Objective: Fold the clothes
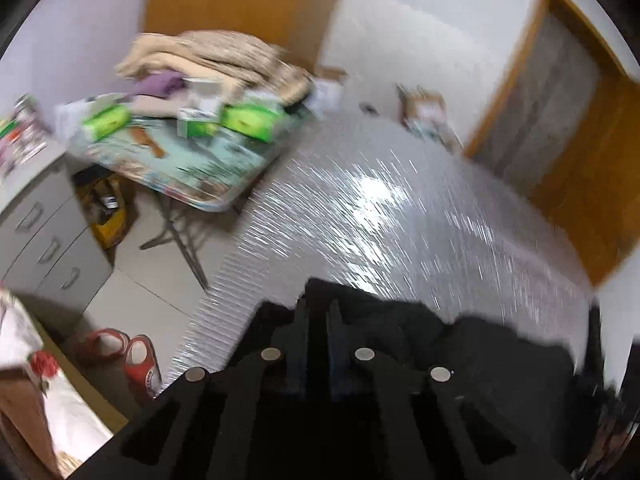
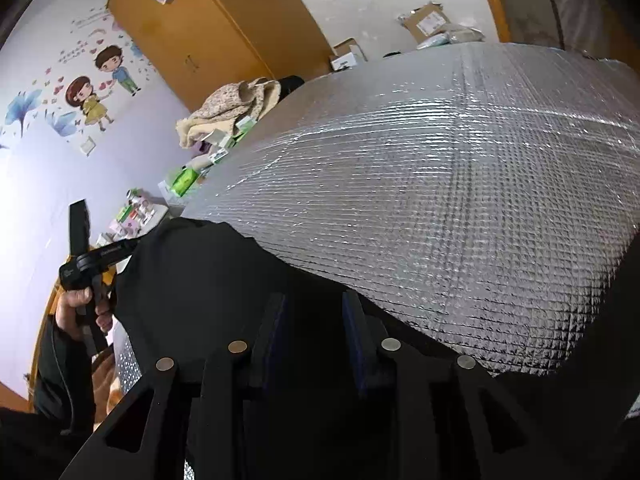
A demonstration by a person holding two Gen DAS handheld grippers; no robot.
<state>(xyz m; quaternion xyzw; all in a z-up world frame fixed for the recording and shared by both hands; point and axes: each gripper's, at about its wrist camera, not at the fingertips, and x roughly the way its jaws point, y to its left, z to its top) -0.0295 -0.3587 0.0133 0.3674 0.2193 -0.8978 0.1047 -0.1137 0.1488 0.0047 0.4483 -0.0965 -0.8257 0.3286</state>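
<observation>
left gripper (image 1: 318,312) seems clamped on black garment (image 1: 460,344); right gripper (image 2: 314,308) apart, tips indistinct.

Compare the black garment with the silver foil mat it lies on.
The black garment is dark, matte and rumpled; the silver foil mat is shiny, grid-embossed and spread flat. The garment covers only the mat's near edge, while the mat stretches far beyond it. Both are soft, flexible sheets.
</observation>
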